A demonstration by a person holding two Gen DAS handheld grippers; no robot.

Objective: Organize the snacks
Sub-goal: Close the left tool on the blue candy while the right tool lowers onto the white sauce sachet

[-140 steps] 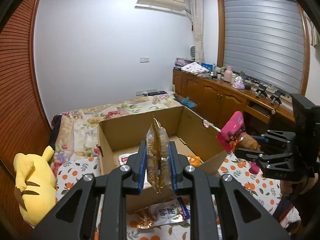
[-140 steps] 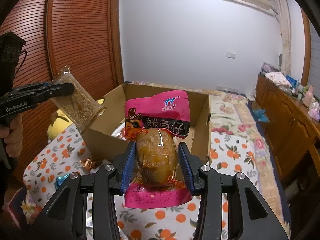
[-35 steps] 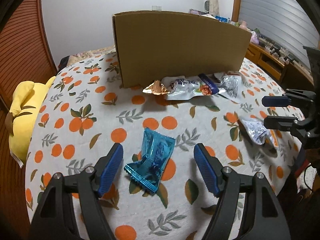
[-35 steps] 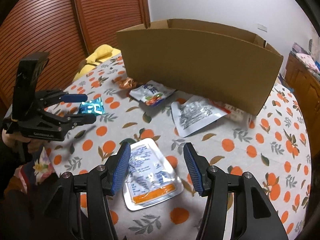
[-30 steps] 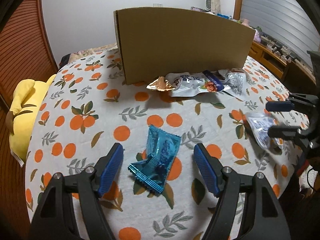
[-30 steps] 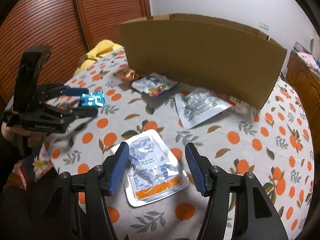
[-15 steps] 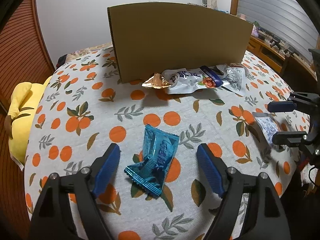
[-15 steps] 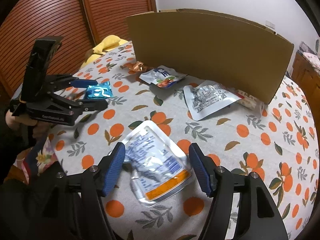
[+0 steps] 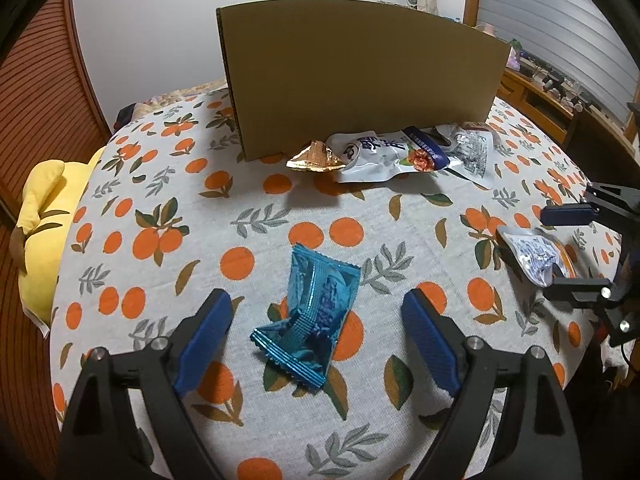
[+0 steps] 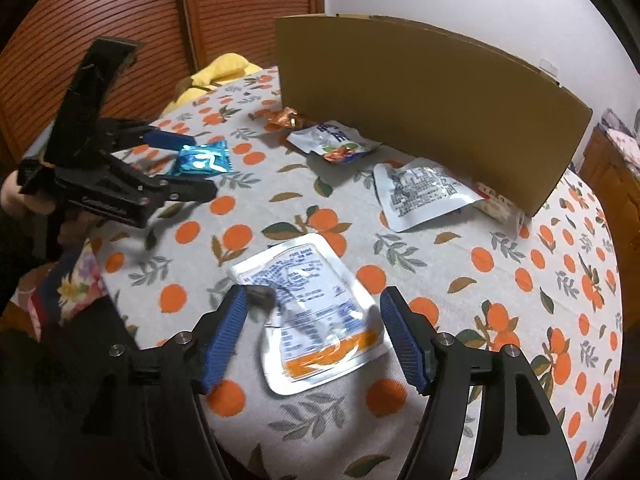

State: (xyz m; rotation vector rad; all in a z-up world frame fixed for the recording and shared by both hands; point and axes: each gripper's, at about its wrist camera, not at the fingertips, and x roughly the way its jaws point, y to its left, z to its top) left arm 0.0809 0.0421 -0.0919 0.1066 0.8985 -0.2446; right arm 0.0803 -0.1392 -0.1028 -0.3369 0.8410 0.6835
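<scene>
A blue snack packet [image 9: 310,312] lies on the orange-print cloth between the open fingers of my left gripper [image 9: 316,328]; it also shows in the right wrist view [image 10: 204,159]. A white pouch with an orange stripe [image 10: 312,316] lies between the open fingers of my right gripper [image 10: 314,332]; it also shows in the left wrist view [image 9: 534,256]. The cardboard box [image 9: 360,92] stands behind, its near wall hiding the inside. A white and blue pouch [image 9: 388,156], a copper wrapper [image 9: 314,158] and a silver pouch [image 10: 424,192] lie at its foot.
The table [image 9: 260,216] is round, with its edge close in front of both grippers. A yellow plush toy [image 9: 40,216] sits off the left edge. Wooden slatted doors [image 10: 100,20] stand behind, and a wooden sideboard [image 9: 560,96] to the right.
Earlier each gripper held a snack above the box; now both are open and low over packets on the cloth. Over the last second each has closed in slightly on its packet.
</scene>
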